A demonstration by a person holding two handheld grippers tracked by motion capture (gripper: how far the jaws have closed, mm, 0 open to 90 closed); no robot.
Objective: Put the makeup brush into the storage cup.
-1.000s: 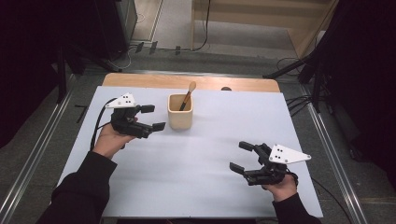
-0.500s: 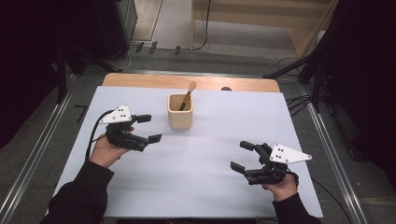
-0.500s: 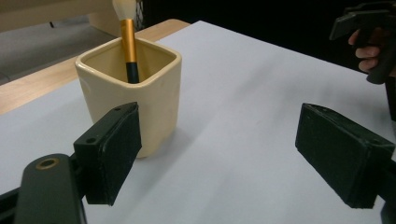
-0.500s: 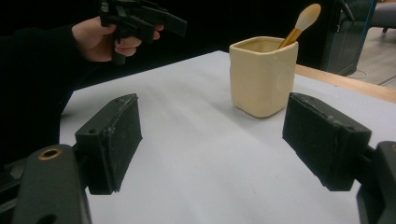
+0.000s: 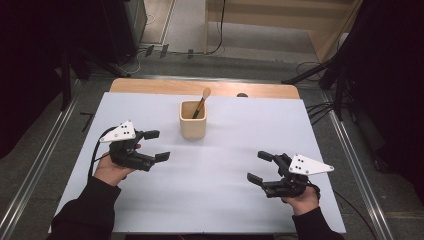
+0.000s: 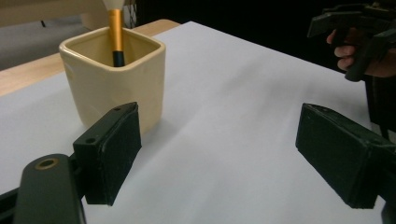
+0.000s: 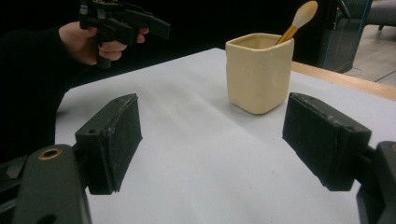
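Note:
A cream square cup (image 5: 193,120) stands on the white sheet, toward the far middle of the table, with a gold-handled brush (image 5: 202,102) leaning inside it. My left gripper (image 5: 157,145) hovers left of and nearer than the cup, jaws wide apart and empty. In the left gripper view the cup (image 6: 114,79) and brush (image 6: 115,32) sit just beyond the left pad of that gripper (image 6: 219,154). Near the front right, my right gripper (image 5: 258,166) is open and empty, pointing toward the cup (image 7: 259,72) and brush (image 7: 296,23) from some distance.
The white sheet (image 5: 225,150) covers most of the table, and a bare wooden strip (image 5: 150,87) runs along its far edge. Metal rails (image 5: 40,165) flank the table on the floor. Cables lie on the floor beyond.
The left gripper has drawn back from the cup toward the near edge, still open. The right gripper has not moved.

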